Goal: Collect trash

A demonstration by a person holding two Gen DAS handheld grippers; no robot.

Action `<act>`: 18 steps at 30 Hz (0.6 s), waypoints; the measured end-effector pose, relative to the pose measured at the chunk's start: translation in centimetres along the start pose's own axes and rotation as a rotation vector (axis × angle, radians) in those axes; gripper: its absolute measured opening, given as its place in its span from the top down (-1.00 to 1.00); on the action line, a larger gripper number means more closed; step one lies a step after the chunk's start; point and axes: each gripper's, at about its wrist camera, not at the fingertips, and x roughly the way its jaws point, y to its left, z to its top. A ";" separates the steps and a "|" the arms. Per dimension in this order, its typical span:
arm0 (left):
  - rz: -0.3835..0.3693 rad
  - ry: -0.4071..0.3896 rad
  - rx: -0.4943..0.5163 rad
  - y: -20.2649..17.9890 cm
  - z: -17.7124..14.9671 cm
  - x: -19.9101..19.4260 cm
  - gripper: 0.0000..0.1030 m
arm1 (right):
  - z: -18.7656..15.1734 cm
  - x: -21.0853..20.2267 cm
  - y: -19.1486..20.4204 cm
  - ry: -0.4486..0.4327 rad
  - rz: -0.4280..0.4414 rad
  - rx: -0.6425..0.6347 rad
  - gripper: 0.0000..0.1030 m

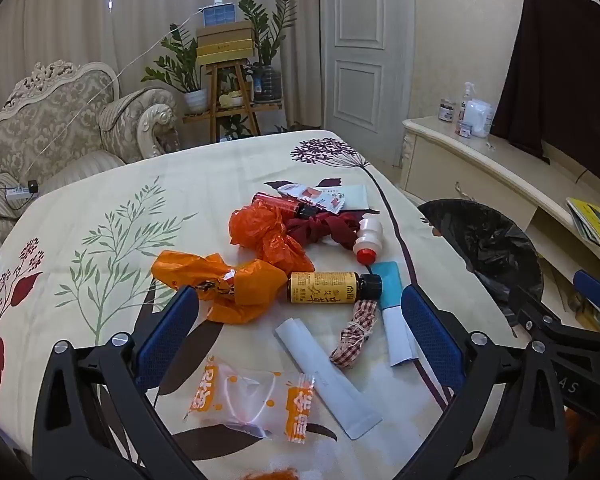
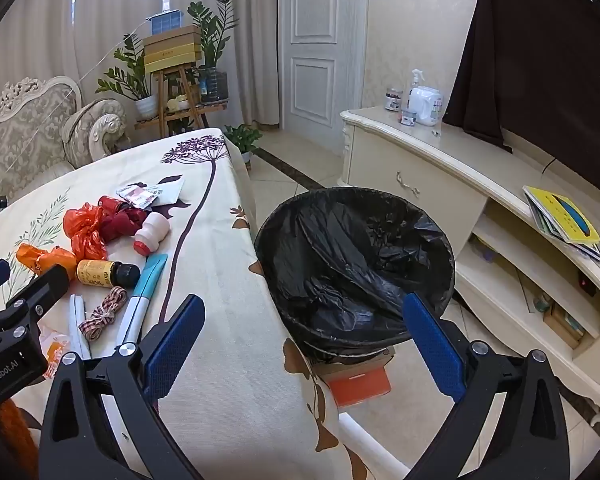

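The trash lies in a loose cluster on the floral-cloth bench point(image 1: 100, 184), left of the black-lined round bin point(image 2: 356, 264) that stands on the floor just beside the bench edge.

Judged by look: the crumpled orange plastic bags point(image 1: 228, 280) are light, soft and will collapse under pressure; best pinched at a bunched fold. The yellow-labelled bottle with black cap point(image 1: 332, 287) lies on its side, rigid and likely to roll; take it across the body. The small white bottle with red cap point(image 1: 367, 239) is stiff and light. The clear wrapper with orange print point(image 1: 252, 400) and the flat white tube point(image 1: 328, 372) are thin and slippery, hard to lift off cloth. The checked fabric bundle point(image 1: 354, 334) is soft.

Left tongs point(image 1: 300, 340): blades wide apart, empty, hanging above the tube and bundle, touching nothing. Right tongs point(image 2: 300, 344): equally wide apart, empty, over the bench edge facing the bin.
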 end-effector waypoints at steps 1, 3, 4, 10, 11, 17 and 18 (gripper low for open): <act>-0.001 0.003 -0.002 0.1 0.0 0.1 -0.92 | 0.0 0.0 0.0 0.000 -0.001 -0.001 -0.87; -0.003 0.011 -0.007 0.2 0.1 0.3 -0.92 | 0.0 -0.1 0.0 0.001 -0.002 -0.001 -0.87; 0.005 0.006 0.002 -0.1 0.2 0.0 -0.92 | 0.1 -0.1 0.0 0.001 -0.002 -0.002 -0.87; 0.007 -0.004 0.001 0.0 -0.3 0.1 -0.92 | 0.2 -0.2 -0.1 -0.002 -0.001 -0.002 -0.87; 0.006 -0.007 0.002 0.0 -0.4 0.1 -0.92 | 0.2 -0.2 -0.1 -0.002 -0.002 -0.002 -0.87; 0.009 -0.015 0.011 0.1 -0.3 -0.3 -0.92 | 0.4 -0.3 -0.1 -0.002 -0.003 -0.002 -0.87; 0.008 -0.015 0.009 0.2 -0.4 -0.3 -0.92 | 0.4 -0.1 -0.3 0.000 -0.003 -0.002 -0.87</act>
